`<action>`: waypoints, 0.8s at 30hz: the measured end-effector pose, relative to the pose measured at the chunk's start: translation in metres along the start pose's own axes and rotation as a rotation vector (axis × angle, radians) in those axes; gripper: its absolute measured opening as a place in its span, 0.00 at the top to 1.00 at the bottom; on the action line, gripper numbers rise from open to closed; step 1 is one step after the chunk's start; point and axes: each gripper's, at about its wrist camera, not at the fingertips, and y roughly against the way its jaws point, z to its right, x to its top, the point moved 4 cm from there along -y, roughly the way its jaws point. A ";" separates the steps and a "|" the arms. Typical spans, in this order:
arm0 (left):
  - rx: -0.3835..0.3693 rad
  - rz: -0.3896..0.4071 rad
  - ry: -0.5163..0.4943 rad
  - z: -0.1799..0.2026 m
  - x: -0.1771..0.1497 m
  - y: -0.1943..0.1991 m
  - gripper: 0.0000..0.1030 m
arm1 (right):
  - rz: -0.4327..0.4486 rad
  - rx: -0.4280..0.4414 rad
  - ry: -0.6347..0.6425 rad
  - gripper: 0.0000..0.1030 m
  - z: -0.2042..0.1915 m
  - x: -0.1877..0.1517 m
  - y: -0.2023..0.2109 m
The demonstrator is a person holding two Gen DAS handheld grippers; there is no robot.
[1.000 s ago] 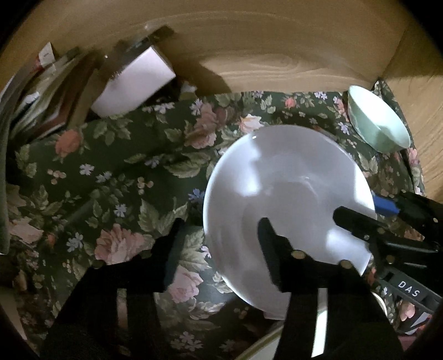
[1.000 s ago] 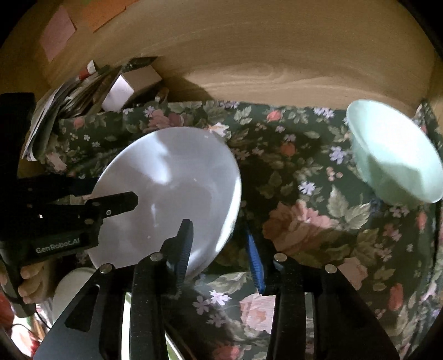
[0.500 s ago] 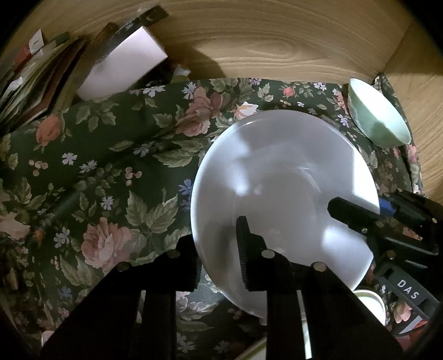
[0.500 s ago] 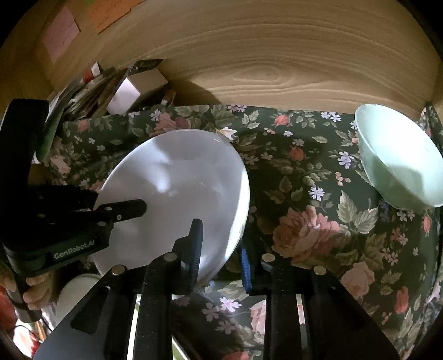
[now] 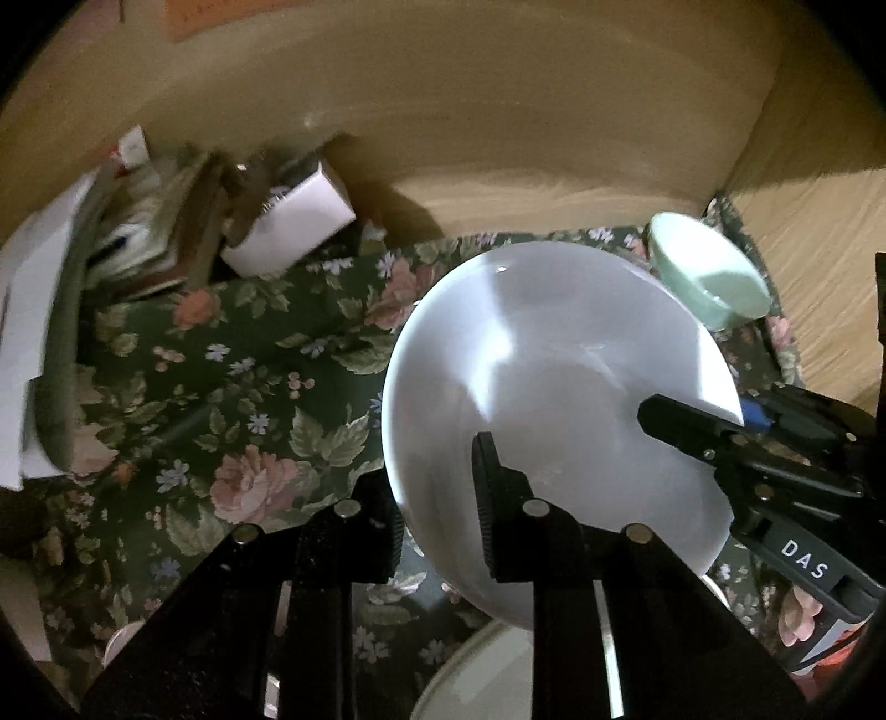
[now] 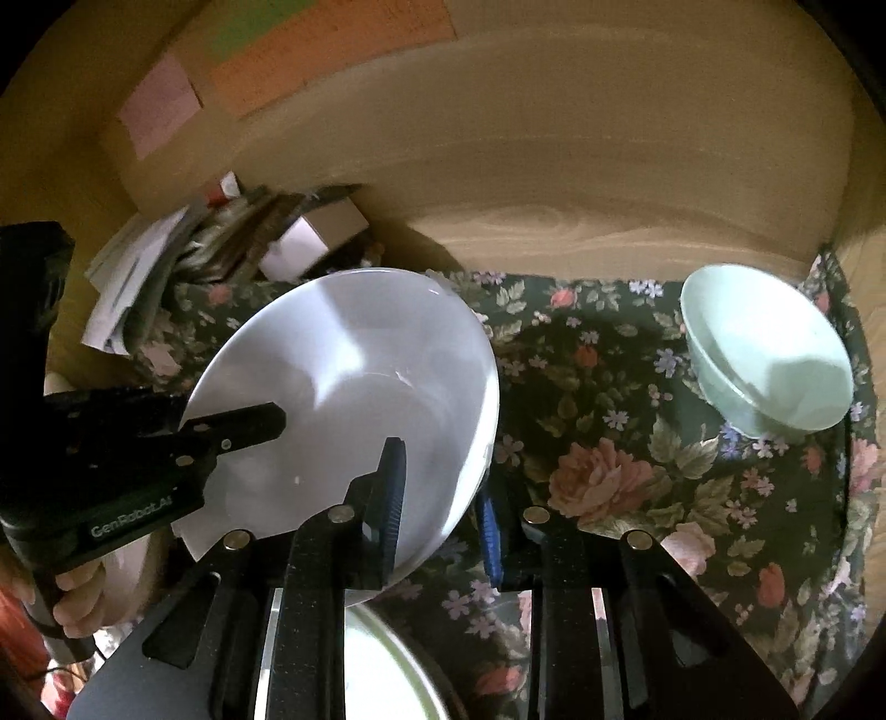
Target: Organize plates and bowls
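A large white plate [image 5: 554, 387] is held up above the floral cloth [image 5: 232, 387] by both grippers. My left gripper [image 5: 437, 498] is shut on the plate's left rim, one finger over the plate, one under. My right gripper [image 6: 443, 498] is shut on the plate's right rim [image 6: 482, 443]. The plate also shows in the right wrist view [image 6: 343, 387], tilted. A pale green bowl [image 6: 769, 360] stands on the cloth at the far right; it shows in the left wrist view [image 5: 714, 282] too.
A white box [image 5: 288, 227] and a pile of papers and books [image 5: 111, 238] lie at the back left against the wooden wall [image 5: 498, 138]. Another white dish rim [image 6: 387, 664] sits below the grippers. Coloured paper notes [image 6: 332, 50] hang on the wall.
Both grippers have lifted the white plate up off the cloth and pulled back; the views now show more of the wall. The left gripper closed onto the rim.
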 end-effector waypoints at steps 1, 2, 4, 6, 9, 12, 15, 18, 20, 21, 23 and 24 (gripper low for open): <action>-0.003 0.008 0.003 -0.001 -0.002 0.005 0.79 | 0.005 0.001 0.003 0.79 -0.001 0.000 0.002; -0.004 0.016 0.005 -0.002 -0.003 0.010 0.79 | 0.013 0.001 0.007 0.79 -0.004 0.000 0.006; -0.005 0.037 0.008 -0.003 -0.005 0.022 0.79 | 0.026 -0.001 0.017 0.79 -0.009 0.001 0.013; -0.007 0.055 0.015 -0.006 -0.008 0.032 0.79 | 0.037 -0.001 0.026 0.79 -0.015 0.000 0.019; -0.010 0.076 0.030 -0.007 -0.012 0.043 0.79 | 0.051 0.002 0.040 0.79 -0.025 0.000 0.026; -0.001 0.105 0.035 -0.010 -0.019 0.058 0.79 | 0.063 0.005 0.051 0.79 -0.035 -0.003 0.032; 0.003 0.124 0.043 -0.016 -0.026 0.070 0.79 | 0.072 0.009 0.064 0.79 -0.046 -0.006 0.037; 0.007 0.139 0.056 -0.021 -0.031 0.078 0.79 | 0.077 0.016 0.077 0.79 -0.058 -0.009 0.040; 0.012 0.151 0.066 -0.027 -0.037 0.085 0.79 | 0.080 0.022 0.087 0.79 -0.066 -0.012 0.041; 0.015 0.153 0.070 -0.026 -0.039 0.086 0.79 | 0.081 0.026 0.090 0.79 -0.070 -0.014 0.042; 0.020 0.160 0.079 -0.031 -0.046 0.093 0.79 | 0.081 0.039 0.096 0.79 -0.078 -0.017 0.042; 0.024 0.163 0.084 -0.035 -0.050 0.096 0.79 | 0.080 0.043 0.098 0.79 -0.081 -0.018 0.041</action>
